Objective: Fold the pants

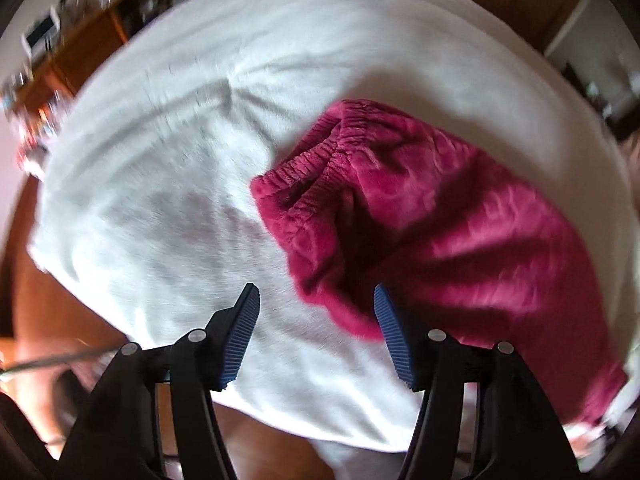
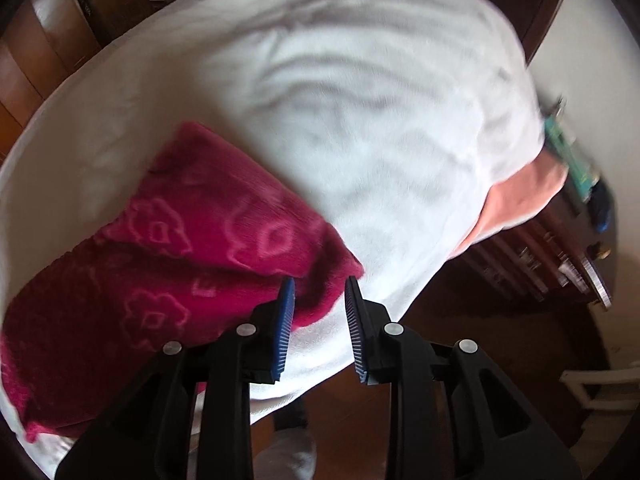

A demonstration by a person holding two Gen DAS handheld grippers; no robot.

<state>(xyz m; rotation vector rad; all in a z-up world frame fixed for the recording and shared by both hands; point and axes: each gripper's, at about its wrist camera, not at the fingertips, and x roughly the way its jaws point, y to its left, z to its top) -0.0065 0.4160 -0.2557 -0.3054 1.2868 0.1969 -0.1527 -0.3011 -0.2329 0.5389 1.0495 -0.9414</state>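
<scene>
Magenta fleece pants (image 1: 432, 224) lie bunched on the white blanket (image 1: 192, 160) — waistband end nearest the left gripper (image 1: 316, 300). Left gripper and right gripper (image 2: 320, 284) both spread, holding nothing, just above the fabric edge.

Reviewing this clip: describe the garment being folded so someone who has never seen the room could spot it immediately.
A white blanket covers the wide surface that fills both wrist views. On it lies the pants, a fuzzy magenta fleece heap with a ribbed elastic waistband. It is the only deep pink thing on the white cover, and a paler flower pattern shows in the right wrist view.
</scene>
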